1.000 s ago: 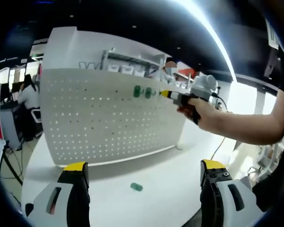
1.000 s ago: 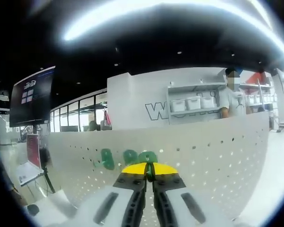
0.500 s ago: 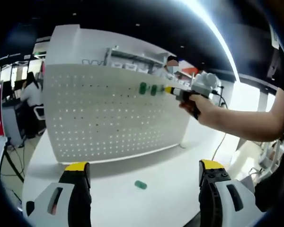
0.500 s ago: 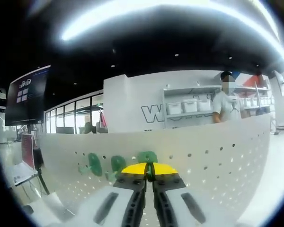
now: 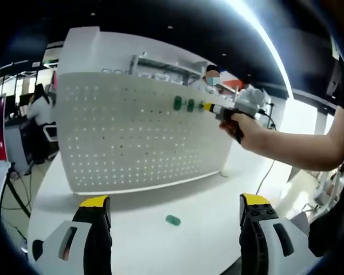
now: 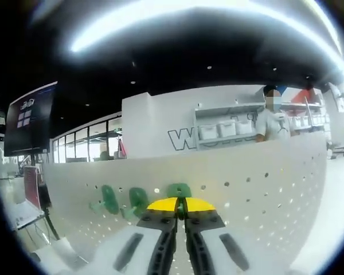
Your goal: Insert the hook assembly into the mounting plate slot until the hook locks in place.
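The right gripper (image 6: 181, 201) has its yellow-tipped jaws pressed together up against the white perforated mounting plate (image 5: 132, 137), and a green hook (image 6: 178, 189) shows just above the tips; whether the jaws pinch its stem is hidden by the tips themselves, though it looks likely. In the left gripper view the same gripper (image 5: 209, 107), held in a hand (image 5: 246, 126), touches the board's upper right, just right of two mounted green hooks (image 5: 183, 104). The left gripper (image 5: 175, 206) hangs wide open with nothing in it over the white table (image 5: 206, 200), where a spare green hook (image 5: 172, 220) lies near. The hooks look like light, stiff, smooth plastic, best pinched by the stem. The slot and any locking catch are too small to make out.
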